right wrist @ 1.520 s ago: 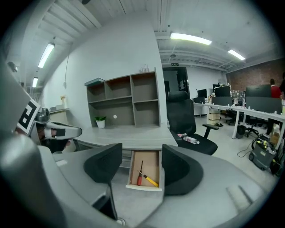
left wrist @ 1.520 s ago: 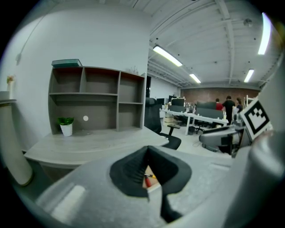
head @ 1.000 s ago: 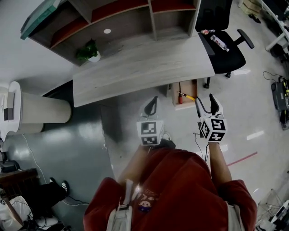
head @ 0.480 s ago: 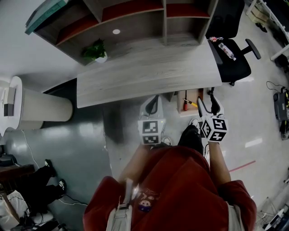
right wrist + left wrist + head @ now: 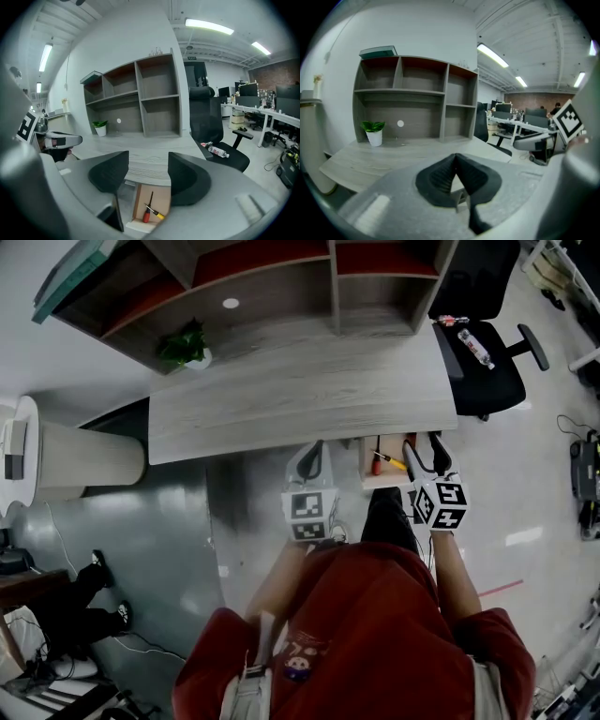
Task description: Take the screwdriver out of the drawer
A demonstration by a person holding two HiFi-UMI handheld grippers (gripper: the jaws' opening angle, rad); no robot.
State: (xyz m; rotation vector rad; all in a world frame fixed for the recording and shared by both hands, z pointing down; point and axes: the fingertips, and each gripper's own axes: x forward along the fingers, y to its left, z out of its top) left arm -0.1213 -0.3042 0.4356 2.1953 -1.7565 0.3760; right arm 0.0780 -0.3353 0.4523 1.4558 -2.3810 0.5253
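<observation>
An open wooden drawer [image 5: 371,480] [image 5: 137,202] juts out from under the right end of the grey desk [image 5: 281,395]. Inside it lie two screwdrivers, a red-handled screwdriver [image 5: 376,465] [image 5: 146,216] and a yellow-handled screwdriver [image 5: 397,463] [image 5: 158,215], their shafts crossing. My right gripper [image 5: 427,448] [image 5: 148,164] is open and empty, hanging above the drawer's right edge and looking down into it. My left gripper [image 5: 316,451] [image 5: 455,158] is shut on nothing, at the desk's front edge to the left of the drawer.
A shelf unit [image 5: 253,277] stands on the back of the desk beside a potted plant [image 5: 186,346]. A black office chair [image 5: 480,348] carrying a bottle [image 5: 472,341] is at the right. A pale round column [image 5: 80,465] stands left. The person's leg [image 5: 384,517] is below the drawer.
The person has stepped toward the desk. Both grippers now sit closer to its front edge, and the right one has come up beside the drawer. Neither gripper's jaws have changed.
</observation>
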